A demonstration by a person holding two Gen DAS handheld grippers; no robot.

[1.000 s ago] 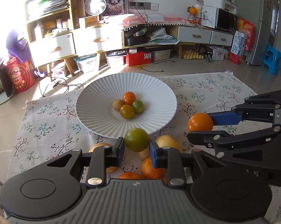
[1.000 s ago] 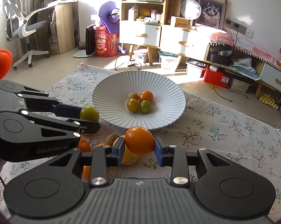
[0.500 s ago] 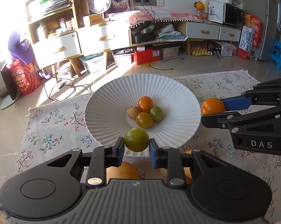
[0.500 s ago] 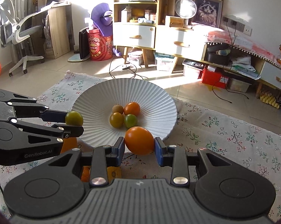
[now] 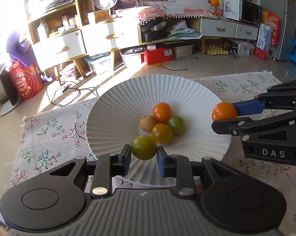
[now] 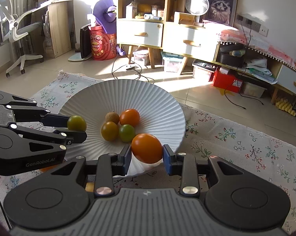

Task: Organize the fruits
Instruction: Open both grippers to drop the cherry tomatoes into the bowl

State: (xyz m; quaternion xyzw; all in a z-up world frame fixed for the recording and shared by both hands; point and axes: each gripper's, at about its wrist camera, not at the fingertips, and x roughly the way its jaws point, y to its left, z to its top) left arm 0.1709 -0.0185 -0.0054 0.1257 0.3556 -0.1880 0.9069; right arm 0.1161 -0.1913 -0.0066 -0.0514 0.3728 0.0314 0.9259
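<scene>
Two grippers, both loaded: left gripper (image 5: 144, 154) clamps green tomato (image 5: 144, 147) over white ribbed bowl (image 5: 116, 106) at its 6 o'clock rim; right gripper (image 6: 147, 157) pinches orange tomato (image 6: 147, 148) at bowl's 4 o'clock. Four small fruits (image 5: 162, 122) sit clustered at bowl ctr, touching.

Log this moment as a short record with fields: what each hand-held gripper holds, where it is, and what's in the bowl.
left hand-held gripper: shut on green tomato, over the near part of the bowl
right hand-held gripper: shut on orange tomato, at the bowl's near rim
bowl: white ribbed bowl on floral cloth
bowl contents: four small fruits clustered at centre; one orange, one yellow-orange, one green, one brown
</scene>
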